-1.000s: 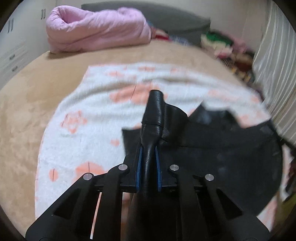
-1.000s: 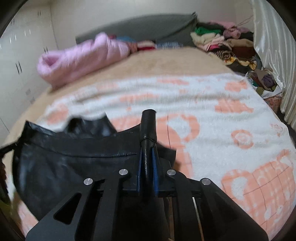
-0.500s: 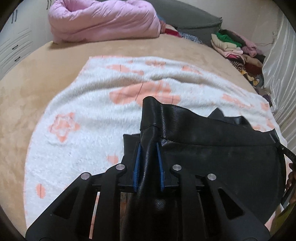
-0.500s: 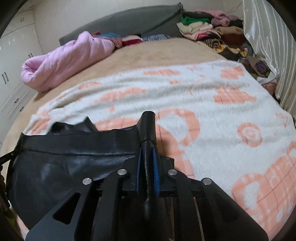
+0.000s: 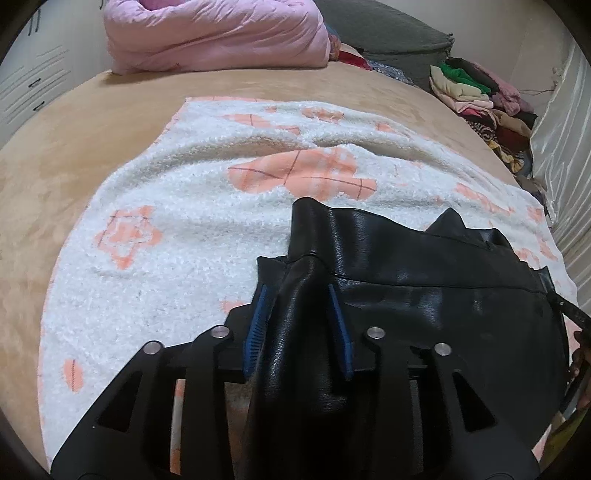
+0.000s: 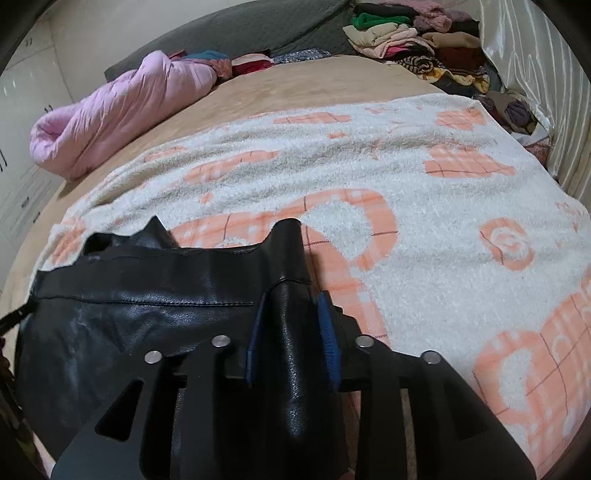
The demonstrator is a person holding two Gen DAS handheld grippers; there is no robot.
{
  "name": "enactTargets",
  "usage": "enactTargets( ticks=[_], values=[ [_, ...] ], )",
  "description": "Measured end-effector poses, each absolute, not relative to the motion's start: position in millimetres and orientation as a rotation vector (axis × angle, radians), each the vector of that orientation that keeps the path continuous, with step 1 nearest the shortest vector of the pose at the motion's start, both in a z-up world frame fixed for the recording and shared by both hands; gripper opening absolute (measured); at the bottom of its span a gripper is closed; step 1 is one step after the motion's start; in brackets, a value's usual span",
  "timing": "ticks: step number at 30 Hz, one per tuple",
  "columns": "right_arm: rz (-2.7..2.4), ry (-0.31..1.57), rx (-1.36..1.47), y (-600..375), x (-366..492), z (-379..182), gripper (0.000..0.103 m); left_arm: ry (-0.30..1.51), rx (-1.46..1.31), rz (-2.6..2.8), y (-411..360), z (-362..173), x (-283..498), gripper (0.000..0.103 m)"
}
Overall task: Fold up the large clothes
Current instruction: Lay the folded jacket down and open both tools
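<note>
A black leather garment (image 5: 436,295) lies on a white blanket with orange patterns (image 5: 177,229) on the bed. Its top band stretches between my two grippers. My left gripper (image 5: 298,291) has its blue pads spread wide, with the garment's left corner lying loose between them. In the right wrist view the garment (image 6: 129,317) spreads to the left. My right gripper (image 6: 291,299) also has its pads apart, with the right corner resting between them. A thin black strap (image 5: 569,310) hangs off the garment's far side.
A rolled pink duvet (image 5: 218,33) lies at the head of the tan bed (image 5: 74,140). A grey cushion (image 5: 391,33) and a heap of folded clothes (image 5: 484,96) sit at the back right. A shiny curtain (image 6: 546,74) hangs along the right side. White drawers (image 5: 33,85) stand at left.
Both grippers have lowered the garment onto the blanket and moved forward. Both pairs of pads, clamped on the leather before, now stand apart.
</note>
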State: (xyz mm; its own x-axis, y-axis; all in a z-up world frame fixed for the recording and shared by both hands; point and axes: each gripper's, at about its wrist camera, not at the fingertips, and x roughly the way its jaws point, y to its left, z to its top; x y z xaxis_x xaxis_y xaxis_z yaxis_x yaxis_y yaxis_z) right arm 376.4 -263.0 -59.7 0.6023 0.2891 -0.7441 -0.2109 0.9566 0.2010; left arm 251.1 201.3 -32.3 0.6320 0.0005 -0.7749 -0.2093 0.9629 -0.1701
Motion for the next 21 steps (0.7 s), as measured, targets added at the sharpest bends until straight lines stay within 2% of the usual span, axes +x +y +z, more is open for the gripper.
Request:
enactTargets(
  ticks=[1, 2, 4, 6, 7, 8, 10, 13, 16, 18, 19, 20, 21],
  values=[
    [0.293, 0.873, 0.113, -266, 374, -58, 0.035, 0.879, -0.245, 0.128, 201, -31, 249, 0.034],
    [0.29, 0.869, 0.127, -270, 371, -56, 0.045, 0.873, -0.24, 0.134, 201, -29, 248, 0.036],
    [0.252, 0.871, 0.127, -277, 365, -54, 0.071, 0.864, -0.231, 0.139, 202, -27, 244, 0.044],
    [0.268, 0.863, 0.175, -289, 353, -53, 0.072, 0.867, -0.227, 0.147, 203, -26, 241, 0.054],
    [0.275, 0.865, 0.19, -293, 349, -52, 0.074, 0.869, -0.231, 0.14, 204, -25, 238, 0.055],
    [0.288, 0.868, 0.211, -297, 343, -52, 0.08, 0.868, -0.234, 0.136, 204, -23, 235, 0.057],
    [0.35, 0.885, 0.277, -306, 328, -52, 0.085, 0.869, -0.236, 0.138, 204, -21, 227, 0.07],
    [0.421, 0.915, 0.314, -312, 307, -55, 0.094, 0.871, -0.289, 0.11, 207, -19, 208, 0.075],
    [0.471, 0.973, 0.311, -314, 288, -66, 0.094, 0.904, -0.383, 0.059, 211, -27, 193, 0.089],
    [0.488, 1.008, 0.332, -317, 281, -76, 0.094, 0.927, -0.424, 0.032, 210, -35, 188, 0.089],
    [0.502, 1.01, 0.345, -318, 280, -78, 0.085, 0.942, -0.449, 0.011, 208, -40, 187, 0.089],
    [0.541, 1.013, 0.376, -319, 278, -81, 0.066, 0.954, -0.474, -0.003, 207, -44, 186, 0.089],
    [0.576, 1.02, 0.409, -319, 277, -83, 0.058, 0.965, -0.498, -0.015, 205, -49, 186, 0.084]
  ],
)
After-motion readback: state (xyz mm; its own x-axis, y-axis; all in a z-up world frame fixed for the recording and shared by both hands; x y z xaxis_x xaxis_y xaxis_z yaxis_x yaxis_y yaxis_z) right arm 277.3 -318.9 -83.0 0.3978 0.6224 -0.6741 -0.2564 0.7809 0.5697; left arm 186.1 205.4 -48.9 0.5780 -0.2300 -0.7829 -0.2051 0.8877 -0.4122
